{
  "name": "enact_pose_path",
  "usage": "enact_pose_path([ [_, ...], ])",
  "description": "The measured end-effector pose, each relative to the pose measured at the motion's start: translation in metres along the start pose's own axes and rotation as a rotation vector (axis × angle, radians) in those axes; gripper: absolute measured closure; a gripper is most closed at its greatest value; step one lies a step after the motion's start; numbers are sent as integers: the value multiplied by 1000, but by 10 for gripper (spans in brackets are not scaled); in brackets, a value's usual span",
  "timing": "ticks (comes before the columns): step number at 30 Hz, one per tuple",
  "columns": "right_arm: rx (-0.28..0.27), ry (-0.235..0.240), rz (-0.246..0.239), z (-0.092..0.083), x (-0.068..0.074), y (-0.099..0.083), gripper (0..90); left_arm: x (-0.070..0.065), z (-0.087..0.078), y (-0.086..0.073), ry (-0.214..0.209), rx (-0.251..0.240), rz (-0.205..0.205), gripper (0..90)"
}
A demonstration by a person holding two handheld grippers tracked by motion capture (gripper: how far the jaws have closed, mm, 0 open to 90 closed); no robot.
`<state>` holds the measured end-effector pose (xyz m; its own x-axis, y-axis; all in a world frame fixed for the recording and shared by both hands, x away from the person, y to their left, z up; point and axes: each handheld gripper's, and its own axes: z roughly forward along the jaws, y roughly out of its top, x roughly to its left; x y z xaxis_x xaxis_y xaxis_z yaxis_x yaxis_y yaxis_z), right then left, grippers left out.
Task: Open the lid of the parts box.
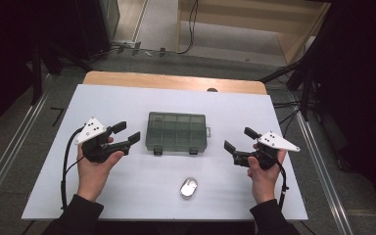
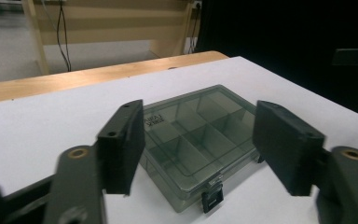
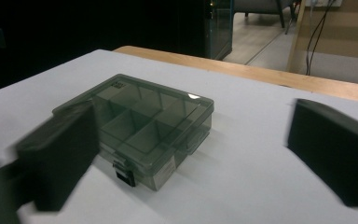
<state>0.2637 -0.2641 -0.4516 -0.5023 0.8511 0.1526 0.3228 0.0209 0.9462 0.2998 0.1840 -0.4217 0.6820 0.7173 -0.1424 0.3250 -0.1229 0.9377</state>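
I count one smoky clear compartment box (image 1: 176, 131), lid shut, lying flat at the middle of the white table (image 1: 127, 200), with two black latches on its near edge. I have two grippers, one on either side of it. My left gripper (image 1: 127, 133) sits just left of the box, jaws apart with nothing between them, pointing at its left end. My right gripper (image 1: 239, 139) sits to its right, a little farther off, jaws likewise parted and holding nothing. One small silvery oval object (image 1: 188, 188) lies nearer me.
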Motion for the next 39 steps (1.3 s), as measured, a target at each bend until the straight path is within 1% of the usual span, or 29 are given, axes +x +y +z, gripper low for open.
enact_pose_path([
  [1,-5,2,7,2,0,1,203,1,3,0,-6,3,-10,425],
  [2,-4,14,9,5,0,1,189,2,4,0,-7,4,-15,446],
  [4,19,4,15,11,1,0,234,2,5,0,-11,7,-17,519],
  [5,23,6,19,14,2,-1,277,2,6,0,-12,10,-19,552],
  [6,25,24,21,16,2,-1,331,1,8,0,-13,16,-17,589],
  [8,30,49,12,20,5,-2,409,2,13,-2,-13,47,-3,643],
  [9,36,56,0,22,6,-2,463,2,15,-3,-13,55,-7,677],
  [10,36,56,0,22,6,-2,463,2,15,-3,-13,55,-7,713],
  [11,43,78,-14,26,7,-2,553,3,17,-3,-18,63,-11,741],
  [12,46,83,-16,28,8,-2,587,5,20,-5,-27,74,-20,768],
  [13,52,91,-18,30,8,-2,643,5,20,-5,-27,74,-20,795],
  [15,66,100,-30,34,10,0,706,6,26,-7,-41,85,-26,845],
  [17,85,106,-45,39,11,1,771,6,30,-8,-59,90,-28,885],
  [20,127,106,-64,46,13,1,846,6,35,-11,-69,111,-26,894],
  [22,148,112,-74,50,15,1,878,7,37,-11,-70,120,-23,894],
  [23,148,112,-74,50,15,1,878,7,39,-13,-72,126,-23,894],
  [24,167,125,-82,54,16,-1,881,7,41,-14,-75,136,-22,895],
  [25,181,127,-82,56,16,-3,881,8,44,-16,-84,150,-21,895],
  [27,191,131,-84,58,16,-4,881,8,45,-16,-90,157,-25,895],
  [28,209,140,-89,62,16,-8,881,8,46,-17,-94,162,-25,895],
  [29,222,134,-86,63,16,-10,882,9,48,-19,-89,178,-18,895],
  [31,231,129,-88,64,15,-12,882,9,48,-21,-93,184,-19,895],
  [32,242,137,-79,65,14,-16,883,10,49,-22,-94,192,-20,895],
  [33,251,130,-81,65,14,-19,882,12,49,-25,-88,206,-23,896],
  [34,256,127,-80,65,13,-22,882,12,49,-25,-88,206,-23,896],
  [35,258,130,-71,65,12,-24,882,13,49,-27,-94,204,-33,896],
  [36,263,130,-65,65,11,-27,882,14,48,-32,-95,213,-38,896],
  [37,269,129,-64,65,10,-31,882,14,48,-32,-95,213,-38,896],
  [39,286,128,-64,65,9,-36,882,16,47,-41,-95,231,-41,896],
])
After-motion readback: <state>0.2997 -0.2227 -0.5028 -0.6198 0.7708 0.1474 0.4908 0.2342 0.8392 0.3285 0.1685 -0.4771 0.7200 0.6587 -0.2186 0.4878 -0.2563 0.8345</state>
